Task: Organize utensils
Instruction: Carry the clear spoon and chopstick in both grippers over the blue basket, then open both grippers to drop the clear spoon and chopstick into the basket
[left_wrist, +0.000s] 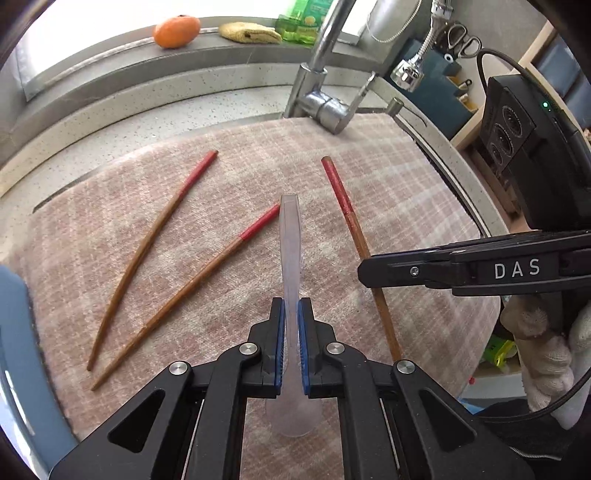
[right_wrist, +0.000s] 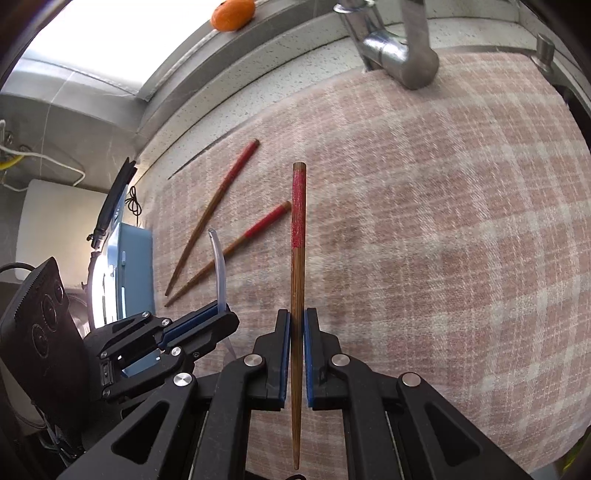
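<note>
While our left tool (left_wrist: 291, 332) squeezes the clear plastic spoon (left_wrist: 291, 251) by its handle, our right tool (right_wrist: 296, 354) is shut tight on one red-tipped chopstick (right_wrist: 297, 236). We hold both just above the pink checked cloth (right_wrist: 443, 221) on the desk. Two more chopsticks (left_wrist: 147, 251) lie loose on the cloth, side by side but not lined up. We think we are only part way: two things are picked up, none is put away yet, and we cannot see a holder.

Left claw (left_wrist: 291, 314) clamped on clear spoon (left_wrist: 291, 258), right claw (right_wrist: 297, 325) clamped on chopstick (right_wrist: 297, 258), side by side
</note>
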